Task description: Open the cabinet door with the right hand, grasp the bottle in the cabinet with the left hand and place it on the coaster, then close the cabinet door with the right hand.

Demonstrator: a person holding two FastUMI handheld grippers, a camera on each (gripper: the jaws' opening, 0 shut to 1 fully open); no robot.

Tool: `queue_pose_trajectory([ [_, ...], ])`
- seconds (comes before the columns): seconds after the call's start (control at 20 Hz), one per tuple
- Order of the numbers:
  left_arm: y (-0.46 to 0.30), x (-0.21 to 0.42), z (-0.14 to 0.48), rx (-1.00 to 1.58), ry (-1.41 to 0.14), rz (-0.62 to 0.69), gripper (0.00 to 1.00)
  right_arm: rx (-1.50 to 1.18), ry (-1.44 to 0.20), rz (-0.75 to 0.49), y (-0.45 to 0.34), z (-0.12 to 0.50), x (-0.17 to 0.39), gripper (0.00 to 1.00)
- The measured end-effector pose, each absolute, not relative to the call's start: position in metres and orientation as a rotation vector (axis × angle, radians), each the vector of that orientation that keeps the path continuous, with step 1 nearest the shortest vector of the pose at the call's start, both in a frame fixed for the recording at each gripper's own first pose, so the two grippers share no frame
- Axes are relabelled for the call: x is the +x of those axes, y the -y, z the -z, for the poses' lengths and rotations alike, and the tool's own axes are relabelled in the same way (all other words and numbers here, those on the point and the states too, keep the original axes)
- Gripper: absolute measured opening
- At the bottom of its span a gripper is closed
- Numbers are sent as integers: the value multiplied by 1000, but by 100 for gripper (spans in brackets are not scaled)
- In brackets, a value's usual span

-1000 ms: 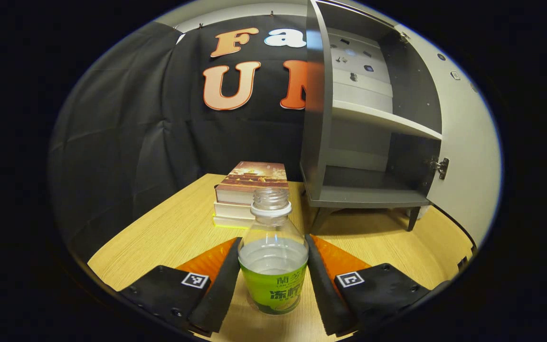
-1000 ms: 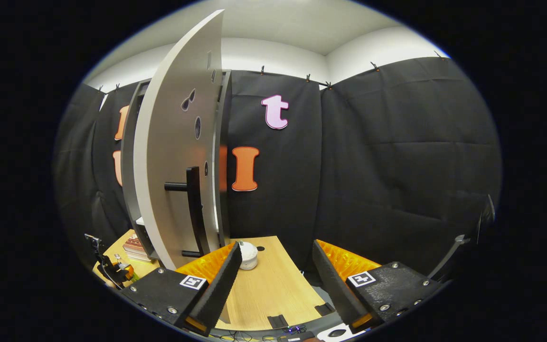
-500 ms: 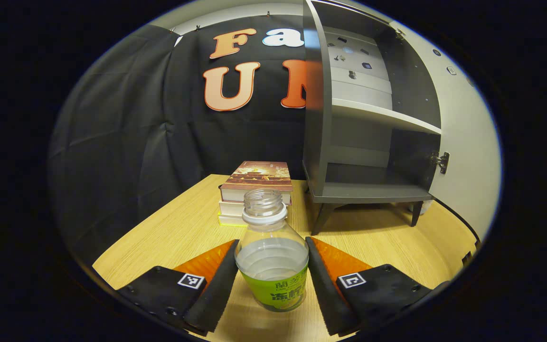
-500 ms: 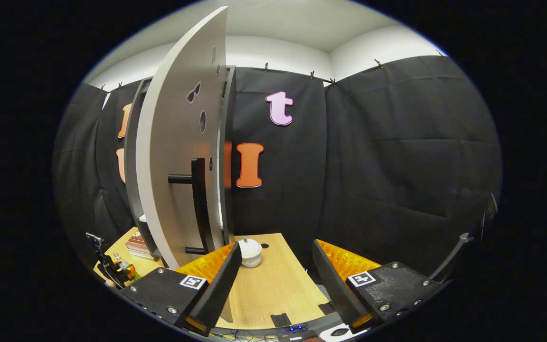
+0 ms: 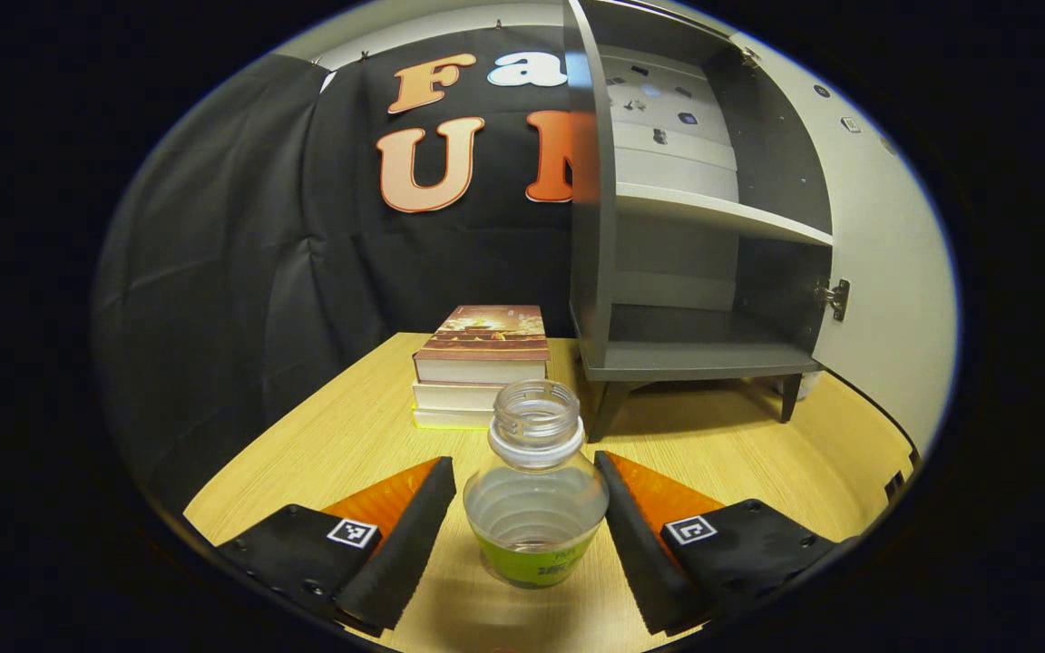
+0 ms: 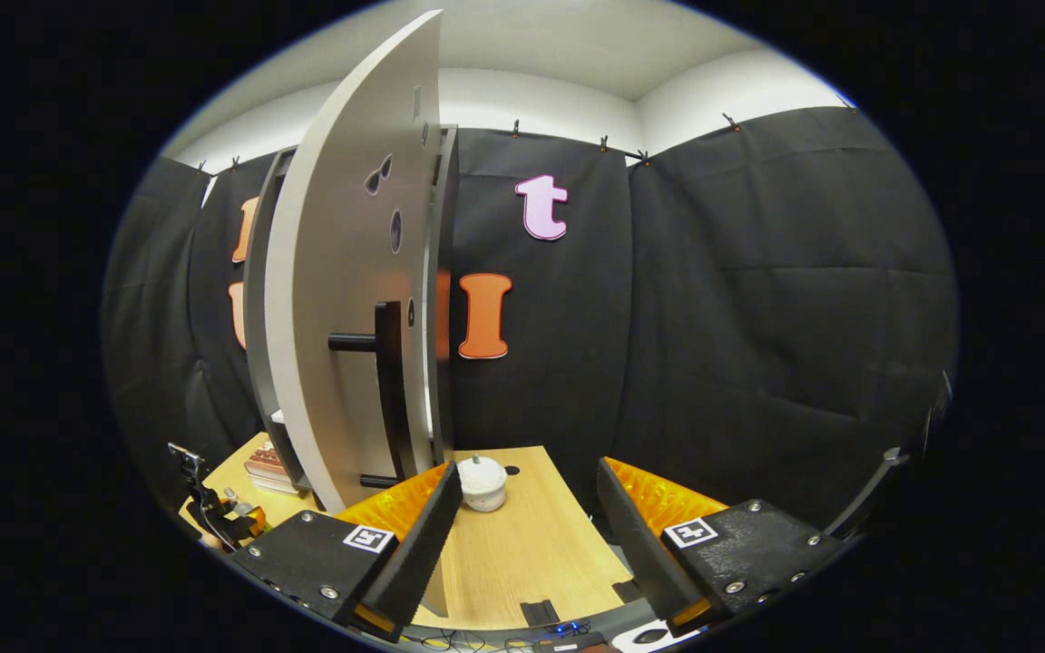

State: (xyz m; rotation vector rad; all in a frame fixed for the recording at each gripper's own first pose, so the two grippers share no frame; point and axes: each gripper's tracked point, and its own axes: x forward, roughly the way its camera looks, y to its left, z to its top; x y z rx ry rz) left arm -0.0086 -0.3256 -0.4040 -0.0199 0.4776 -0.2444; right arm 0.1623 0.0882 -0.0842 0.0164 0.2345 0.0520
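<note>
A clear uncapped bottle [image 5: 536, 494] with a green label stands upright on the wooden table [image 5: 350, 435], between the fingers of my left gripper [image 5: 524, 461]. The jaws are slightly spread: a narrow gap shows at the left finger [image 5: 414, 526], while the right finger [image 5: 636, 526] lies close against the bottle. The grey cabinet [image 5: 695, 363] stands open and empty behind, its door [image 5: 876, 263] swung to the right. In the right gripper view, my right gripper [image 6: 529, 470] is open and holds nothing. The door [image 6: 341, 299] with its black handle [image 6: 388, 390] rises just ahead to the left.
A stack of books [image 5: 482, 358] lies on the table left of the cabinet. A small white jar [image 6: 482, 483] sits on the table [image 6: 522, 553] near the door's foot. The other gripper [image 6: 223, 517] shows far off at lower left. Black cloth walls surround the table.
The left gripper's fingers have spread a little, and the bottle now sits lower and slightly right between them. The right gripper has drifted slightly; the door stays open.
</note>
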Motion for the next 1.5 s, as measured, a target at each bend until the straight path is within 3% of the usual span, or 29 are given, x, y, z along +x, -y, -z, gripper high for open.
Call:
queue_pose_trajectory([
  [0.4,335,-15,368,4,-433,280,99,13,-235,-74,-92,86,167,98],
  [0.5,339,-18,357,-24,-428,299,99,10,-234,-73,-92,85,167,92],
  [0.65,335,-23,329,-28,-400,302,99,5,-228,-70,-93,86,168,92],
  [0.7,332,-25,319,-31,-390,299,99,-8,-223,-73,-93,85,168,98],
  [0.75,328,-26,310,-36,-380,296,99,-29,-215,-77,-91,83,170,92],
  [0.8,325,-27,298,-44,-372,294,99,-50,-207,-79,-89,82,172,99],
  [0.85,320,-29,286,-51,-362,292,99,-70,-200,-82,-88,80,173,90],
  [0.9,313,-30,272,-54,-349,285,99,-82,-194,-90,-89,79,173,89],
  [1.05,291,-32,235,-37,-315,258,99,-41,-201,-146,-104,81,172,88],
  [1.15,274,-33,209,-20,-287,244,99,5,-210,-203,-126,83,168,95],
  [1.2,264,-34,197,-13,-275,233,99,18,-210,-228,-135,82,166,88],
  [1.5,204,-39,130,-35,-214,181,99,70,-211,-319,-167,83,166,88],
])
